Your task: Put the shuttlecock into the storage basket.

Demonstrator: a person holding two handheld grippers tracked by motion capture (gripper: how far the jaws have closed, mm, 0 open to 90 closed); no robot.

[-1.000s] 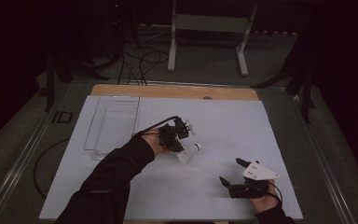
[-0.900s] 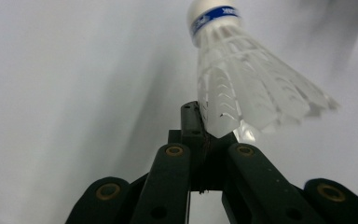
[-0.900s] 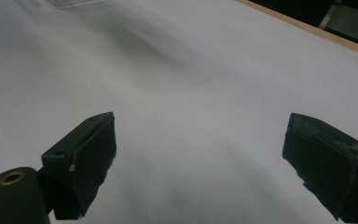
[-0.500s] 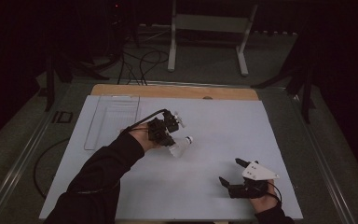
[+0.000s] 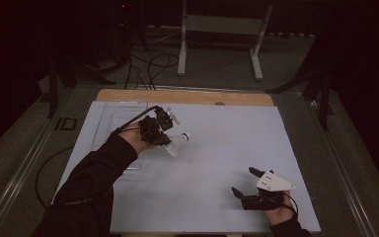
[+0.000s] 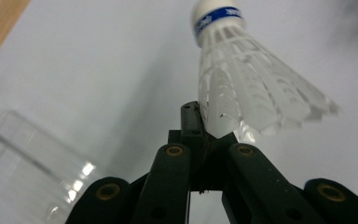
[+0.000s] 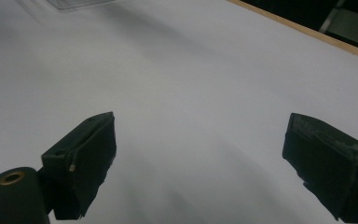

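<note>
Above mat, left gripper [image 6: 204, 133] carried shuttlecock [image 6: 242, 79] farther toward tray [image 5: 109, 129], jaws clamping feathers; right gripper [image 7: 200, 158] unmoved, jaws wide.

So the table [image 5: 217, 148] is basically a big pale sheet, white-ish with a slight blue tint, covering almost the whole top. Along the far edge a strip of bare light wood [image 5: 187, 97] shows past the sheet, and the right gripper view catches that same wooden edge running diagonally across its upper right corner.

Lying flat on the sheet in the far left area is a clear plastic tray [image 5: 112, 123], see-through enough that it's mostly just outlines and glints. The left gripper view shows its transparent wall at lower left, blurry. The rest of the sheet's surface is plain and smooth.
</note>
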